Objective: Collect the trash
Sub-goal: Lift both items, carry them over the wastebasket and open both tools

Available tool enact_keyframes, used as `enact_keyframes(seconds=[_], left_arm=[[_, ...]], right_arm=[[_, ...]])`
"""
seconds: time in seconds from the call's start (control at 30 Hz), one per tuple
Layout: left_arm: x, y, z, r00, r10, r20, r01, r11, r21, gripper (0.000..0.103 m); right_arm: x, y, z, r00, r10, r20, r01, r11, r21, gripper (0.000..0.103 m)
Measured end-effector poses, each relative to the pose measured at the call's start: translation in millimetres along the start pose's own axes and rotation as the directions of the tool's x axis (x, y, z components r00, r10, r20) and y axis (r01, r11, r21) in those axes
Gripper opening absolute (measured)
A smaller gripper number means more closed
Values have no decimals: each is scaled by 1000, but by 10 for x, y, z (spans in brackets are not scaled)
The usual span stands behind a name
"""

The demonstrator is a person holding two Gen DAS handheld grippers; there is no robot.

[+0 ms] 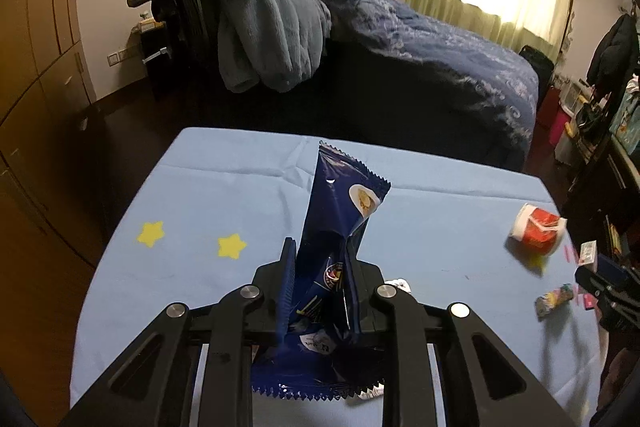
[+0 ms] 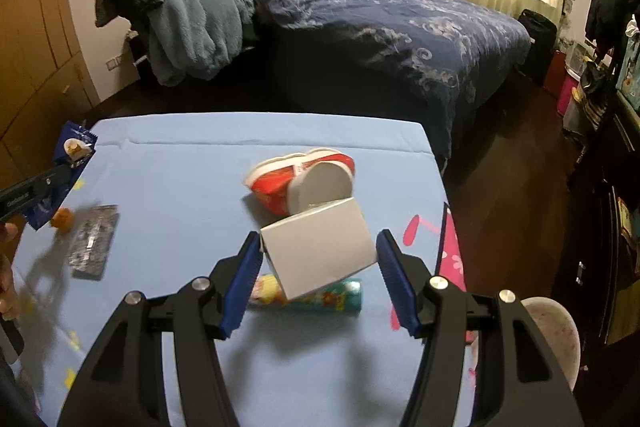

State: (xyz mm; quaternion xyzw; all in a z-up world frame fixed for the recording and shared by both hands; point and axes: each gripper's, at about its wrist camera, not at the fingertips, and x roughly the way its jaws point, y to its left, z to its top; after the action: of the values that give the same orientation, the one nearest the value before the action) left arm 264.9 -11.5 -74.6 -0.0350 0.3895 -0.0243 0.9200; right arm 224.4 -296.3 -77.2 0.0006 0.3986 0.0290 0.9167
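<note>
My left gripper (image 1: 320,251) is shut on a dark blue snack wrapper (image 1: 340,203) and holds it upright above the light blue table (image 1: 224,195). My right gripper (image 2: 318,247) holds a small white box (image 2: 320,247) between its blue pads (image 2: 244,267), tilted, above the table. Under it lies a colourful tube-shaped wrapper (image 2: 324,297). A crushed red and white paper cup (image 2: 300,183) lies just beyond. In the left wrist view the cup (image 1: 536,231) and the colourful wrapper (image 1: 554,299) lie at the right. The blue wrapper also shows at the left of the right wrist view (image 2: 68,163).
A dark flat packet (image 2: 94,243) and a small orange scrap (image 2: 62,219) lie on the table's left side. A bed with a blue quilt (image 2: 380,15) stands behind the table. A pale round stool (image 2: 556,331) is at the table's right. Shelves with clutter (image 1: 600,131) stand at the right.
</note>
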Motion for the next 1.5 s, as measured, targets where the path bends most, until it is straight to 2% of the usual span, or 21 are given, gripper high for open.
enact_keyframes(seconds=[0.47,0.83,1.5], left_arm=[[-529,-192,-317,997,-70,21,69,997,28,23],[-843,-312,-547,997,-66,48,63,996,60,23],[-1095,-698,-656,992,-111,59,103,988,116,24]], right_arm=[[-529,144,-398,998,48,38,-48,999,14,59],[-893,145,-707,995,70,73,-72,997,32,60],[-1108,-133,-1035,994,64,87,-72,993,96,60]])
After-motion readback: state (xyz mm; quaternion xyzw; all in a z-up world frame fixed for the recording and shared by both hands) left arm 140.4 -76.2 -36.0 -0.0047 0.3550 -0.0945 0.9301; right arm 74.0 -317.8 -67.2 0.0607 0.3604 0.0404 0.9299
